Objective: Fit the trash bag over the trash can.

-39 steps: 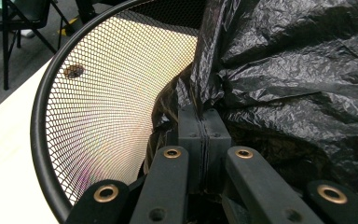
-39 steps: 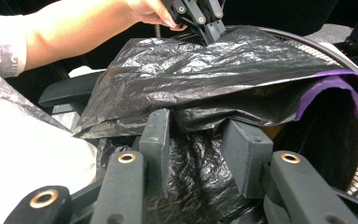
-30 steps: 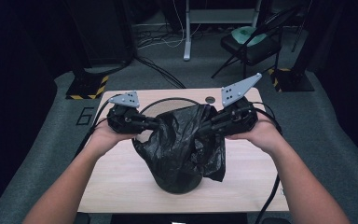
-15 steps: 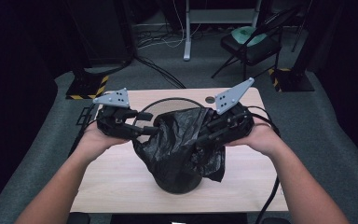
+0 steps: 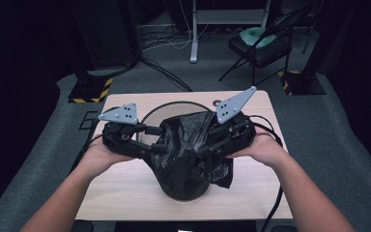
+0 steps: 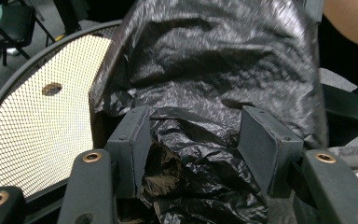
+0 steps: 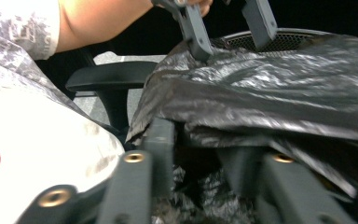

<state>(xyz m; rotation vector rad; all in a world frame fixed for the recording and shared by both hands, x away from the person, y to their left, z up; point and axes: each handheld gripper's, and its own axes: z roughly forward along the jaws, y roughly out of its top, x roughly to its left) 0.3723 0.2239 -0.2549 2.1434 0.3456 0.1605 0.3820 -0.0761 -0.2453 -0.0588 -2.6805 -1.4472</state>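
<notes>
Both grippers are dropping lower onto the black bag (image 5: 191, 150) in the mesh bin (image 6: 37, 107) mid-counter, left gripper (image 5: 147, 147) fingers spread open around plastic, right gripper (image 5: 205, 151) grip state unclear.

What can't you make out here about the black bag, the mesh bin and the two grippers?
- Inside of the mesh bin: high view, covered by the black bag.
- Right gripper grip: right gripper view, plastic drapes over the jaws, so open or shut is unclear.
- Left gripper pad contact: left gripper view, jaws apart with bag between; touch unclear.
- Bin base: high view, lost in dark plastic.
</notes>
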